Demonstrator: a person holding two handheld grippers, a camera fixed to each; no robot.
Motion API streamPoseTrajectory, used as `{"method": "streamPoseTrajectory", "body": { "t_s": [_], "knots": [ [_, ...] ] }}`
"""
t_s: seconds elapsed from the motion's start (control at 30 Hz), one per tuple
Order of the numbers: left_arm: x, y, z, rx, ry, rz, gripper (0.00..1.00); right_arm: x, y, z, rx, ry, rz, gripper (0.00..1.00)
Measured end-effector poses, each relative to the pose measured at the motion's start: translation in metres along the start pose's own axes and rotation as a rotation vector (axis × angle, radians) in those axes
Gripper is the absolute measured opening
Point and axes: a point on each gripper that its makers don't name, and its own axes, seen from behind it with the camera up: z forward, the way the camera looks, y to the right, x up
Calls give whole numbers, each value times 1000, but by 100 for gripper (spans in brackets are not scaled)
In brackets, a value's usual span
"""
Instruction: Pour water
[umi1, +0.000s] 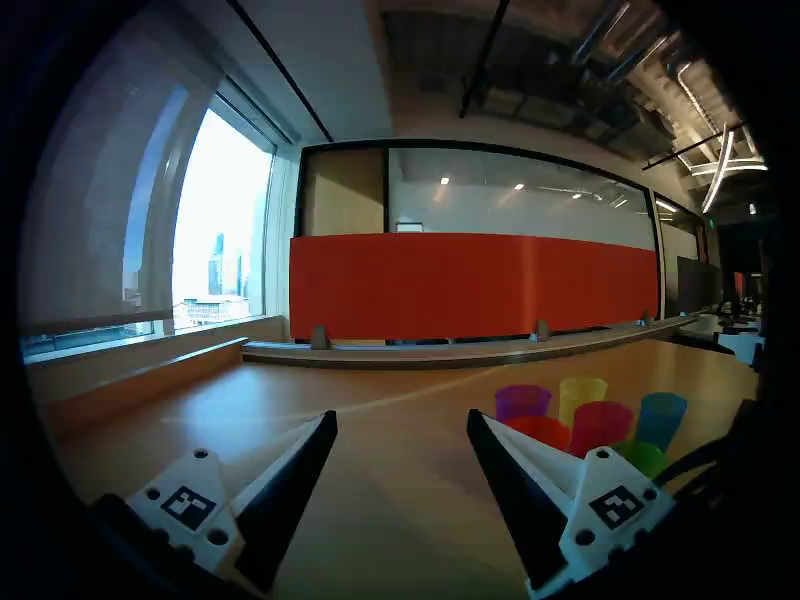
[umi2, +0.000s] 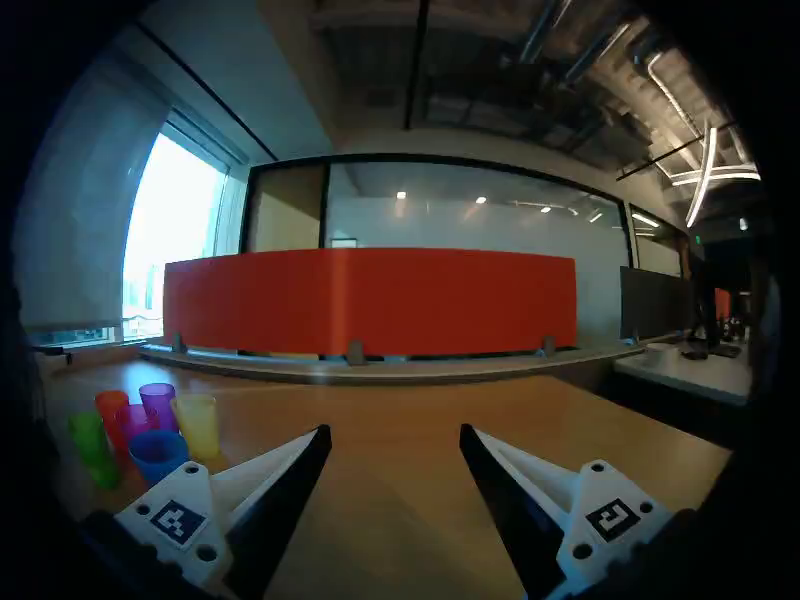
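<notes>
Several coloured plastic cups stand clustered on a wooden table (umi1: 400, 440). In the left gripper view they sit to the right, partly behind the right finger: purple cup (umi1: 523, 401), yellow cup (umi1: 583, 393), pink cup (umi1: 601, 424), blue cup (umi1: 662, 417), orange cup (umi1: 541, 431), green cup (umi1: 642, 457). My left gripper (umi1: 401, 425) is open and holds nothing. In the right gripper view the cups are at far left: blue cup (umi2: 158, 454), yellow cup (umi2: 198, 424), green cup (umi2: 91, 446), purple cup (umi2: 157, 399). My right gripper (umi2: 394, 438) is open over bare table (umi2: 400, 450).
An orange divider panel (umi1: 470, 285) runs along the table's far edge. A bright window (umi1: 220, 235) is at the left. More desks (umi2: 690, 365) with monitors stand to the right behind a glass wall.
</notes>
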Motion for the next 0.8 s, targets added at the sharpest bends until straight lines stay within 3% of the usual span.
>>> {"method": "streamPoseTrajectory", "body": {
  "t_s": [0.8],
  "knots": [
    [0,0,0,0,0,0,97,-1,-2,-2,6,-4,2,100]
  ]
}}
